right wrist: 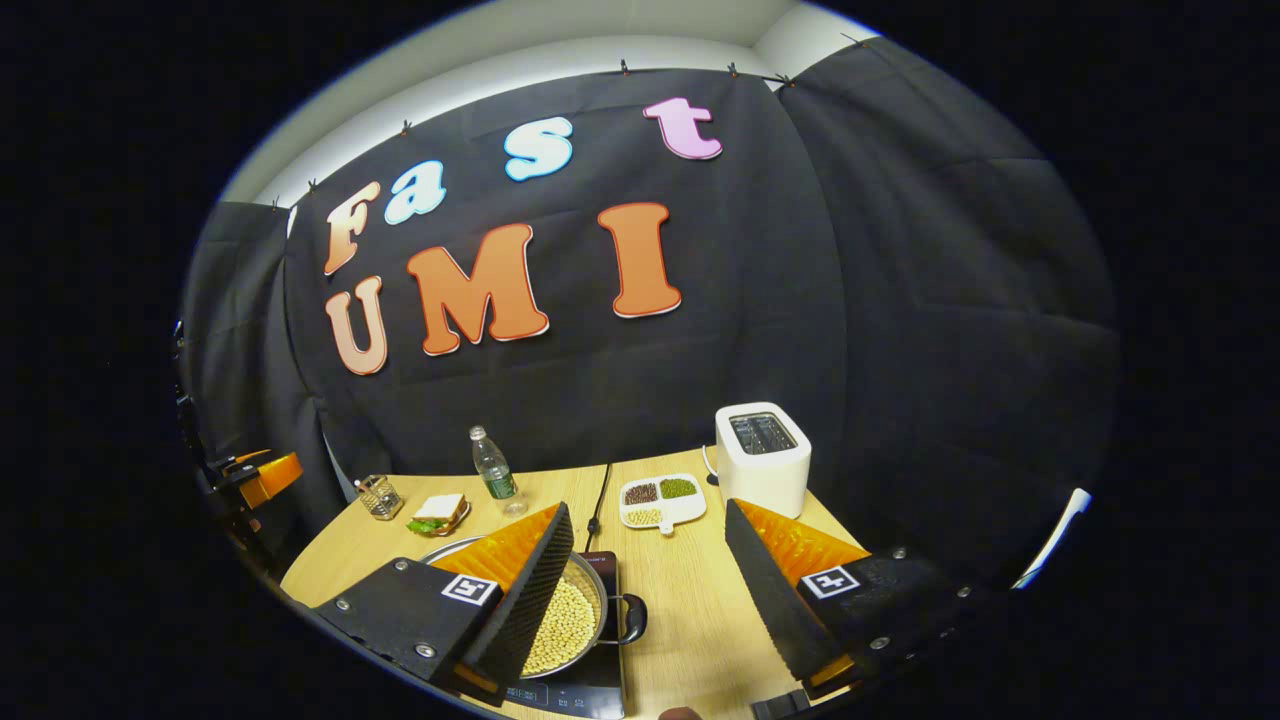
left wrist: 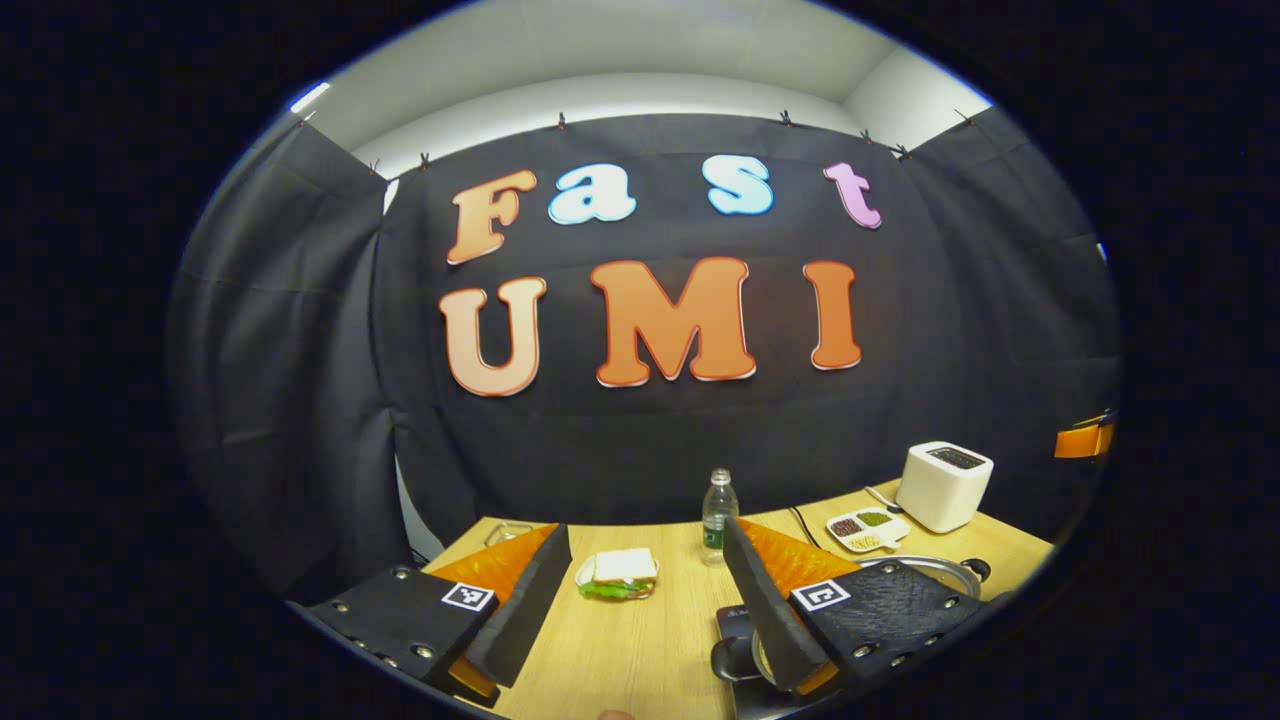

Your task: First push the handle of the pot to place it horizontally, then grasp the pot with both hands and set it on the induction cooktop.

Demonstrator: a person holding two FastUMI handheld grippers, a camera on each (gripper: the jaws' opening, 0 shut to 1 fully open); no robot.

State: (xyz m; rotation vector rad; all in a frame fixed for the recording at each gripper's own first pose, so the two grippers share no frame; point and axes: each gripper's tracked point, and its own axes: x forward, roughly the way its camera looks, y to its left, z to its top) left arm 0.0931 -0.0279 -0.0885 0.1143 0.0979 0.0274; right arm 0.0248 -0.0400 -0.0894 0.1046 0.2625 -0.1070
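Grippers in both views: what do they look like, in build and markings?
The left gripper and the right gripper match: each has two wedge-shaped fingers with ridged inner faces, on dark mounting blocks with round screws. Every block carries a small square black-and-white marker tag. No cables or sleeves are visible.

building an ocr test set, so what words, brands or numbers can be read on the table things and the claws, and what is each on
No text here reads well enough to quote.
water bottle label: too small to read
induction cooktop front panel: marks too blurred to read
left claw and right claw: square coded tags, no words
toaster: no text seen
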